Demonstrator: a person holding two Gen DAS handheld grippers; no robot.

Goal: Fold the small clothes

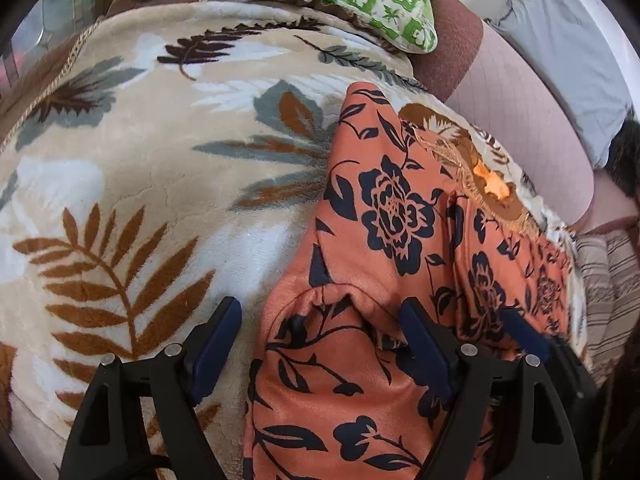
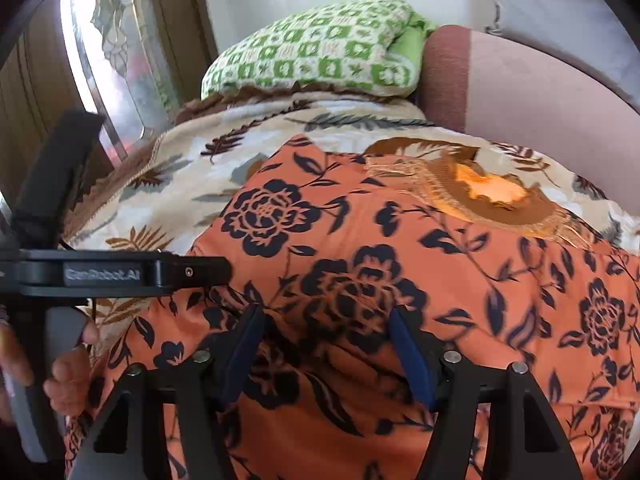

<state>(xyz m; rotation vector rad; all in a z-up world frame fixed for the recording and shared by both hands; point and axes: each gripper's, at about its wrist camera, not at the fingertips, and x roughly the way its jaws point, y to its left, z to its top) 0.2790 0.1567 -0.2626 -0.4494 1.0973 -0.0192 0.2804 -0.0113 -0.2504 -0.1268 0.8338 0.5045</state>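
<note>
Orange floral garment (image 1: pixel 384 240): 1 small piece of soft cloth, orange with dark navy roses and leaves. In the left wrist view it runs from centre frame down to the lower right; in the right wrist view (image 2: pixel 400 280) it fills the lower two-thirds of the frame. It lies on a leaf-print blanket (image 1: pixel 140 168), partly folded, with a gathered seam bunched at lower centre.

Left gripper (image 1: pixel 320 316): jaws spread wide, nothing clamped. The gathered edge of the garment sits between them; the left finger rests over bare blanket, the right over cloth.

Right gripper (image 2: pixel 324 324): jaws parted, no cloth pinched, poised low over the garment at lower centre of its view. Contact with the fabric cannot be confirmed.

Adjacent items: brown fringed patch with an orange spot (image 2: pixel 480 196), upper right of the garment; green-patterned pillow (image 2: pixel 316 56), top centre; pink cushion (image 2: pixel 520 92), upper right.

Risks, as judged:
1. Slippery, thick cloth may let a jaw close on 1 layer only, so the fold would open on lifting.
2. The plush blanket could be caught with the garment, dragging both.
3. The bunched seam may set a crooked crease.
4. The grippers sit near one another; closing unevenly may skew the edge.
</note>
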